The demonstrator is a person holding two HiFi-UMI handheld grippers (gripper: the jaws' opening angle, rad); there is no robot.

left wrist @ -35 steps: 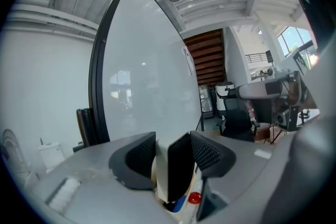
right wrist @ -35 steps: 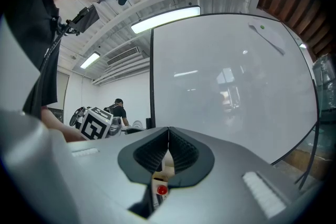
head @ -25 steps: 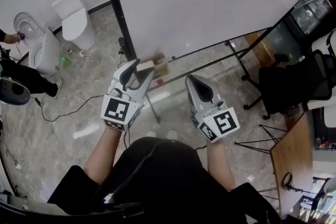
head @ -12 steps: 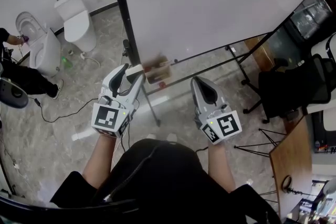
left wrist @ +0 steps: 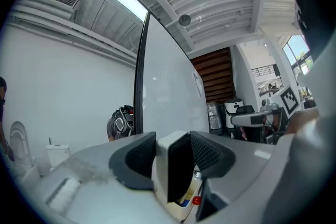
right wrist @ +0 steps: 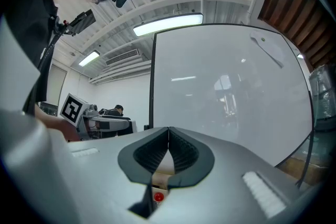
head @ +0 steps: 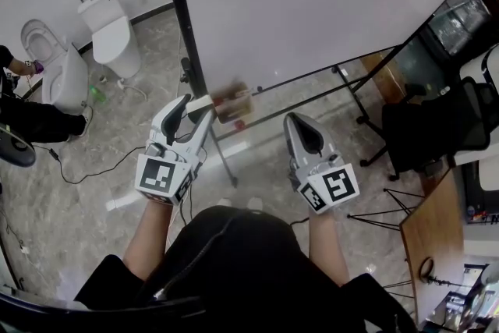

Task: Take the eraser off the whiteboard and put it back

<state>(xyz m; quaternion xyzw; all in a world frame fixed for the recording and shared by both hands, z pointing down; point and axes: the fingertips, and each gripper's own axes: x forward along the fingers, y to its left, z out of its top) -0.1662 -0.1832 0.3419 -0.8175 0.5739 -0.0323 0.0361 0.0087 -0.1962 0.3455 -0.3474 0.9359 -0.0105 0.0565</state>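
The eraser (head: 199, 103), a white block with a dark felt face, sits between the jaws of my left gripper (head: 197, 107), which is shut on it. In the left gripper view both ribbed pads press the eraser (left wrist: 176, 165) at its sides, a short way off the whiteboard (left wrist: 168, 92). The large whiteboard (head: 312, 4) leans ahead of both grippers. A small box of markers (head: 235, 100) rests on its ledge, just right of the eraser. My right gripper (head: 299, 122) hovers to the right, shut with nothing in it, its pads meeting in the right gripper view (right wrist: 168, 136).
Two white toilets (head: 109, 27) (head: 56, 68) stand on the marble floor at the left, near a person in black (head: 31, 121) and a cable. The whiteboard's black stand legs (head: 366, 101) spread at the right. A black office chair (head: 437, 121) and wooden desk (head: 437, 246) lie beyond.
My left gripper has drawn back from the whiteboard, down and to the left in the head view, with the eraser still in it. The right gripper stayed put.
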